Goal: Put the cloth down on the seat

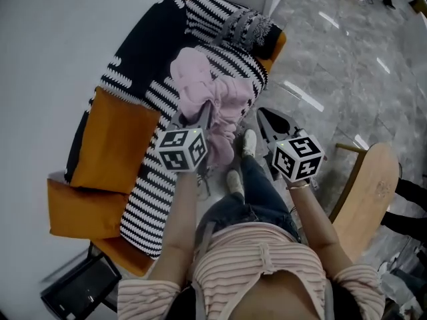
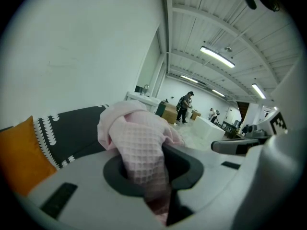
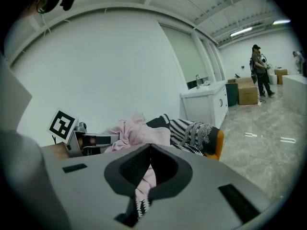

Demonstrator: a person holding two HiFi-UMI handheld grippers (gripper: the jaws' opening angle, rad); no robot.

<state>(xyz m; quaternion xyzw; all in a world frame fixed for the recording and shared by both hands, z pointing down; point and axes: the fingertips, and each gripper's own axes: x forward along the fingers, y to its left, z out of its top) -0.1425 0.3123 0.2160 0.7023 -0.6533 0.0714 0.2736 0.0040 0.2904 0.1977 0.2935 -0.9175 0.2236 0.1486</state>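
- The seat [image 1: 110, 149] is an orange-cushioned sofa along the wall, and nothing pink lies flat on it yet.
- A black-and-white striped throw [image 1: 223, 19] drapes over its back and cushions.
- The pink waffle cloth [image 1: 213, 95] hangs bunched just above the throw, near the far end of the seat. So the step in hand looks like carrying it over and lowering it.
- The left gripper [image 1: 203, 115] has its jaws clamped on a thick fold of the cloth.
- The right gripper [image 1: 265, 119] sits just beside the cloth's edge with its jaws closed tip to tip. I cannot tell whether a thin edge is nipped there.
- Next, I judge, the bundle must sink until it rests on the seat, and then the left jaws part to release it.
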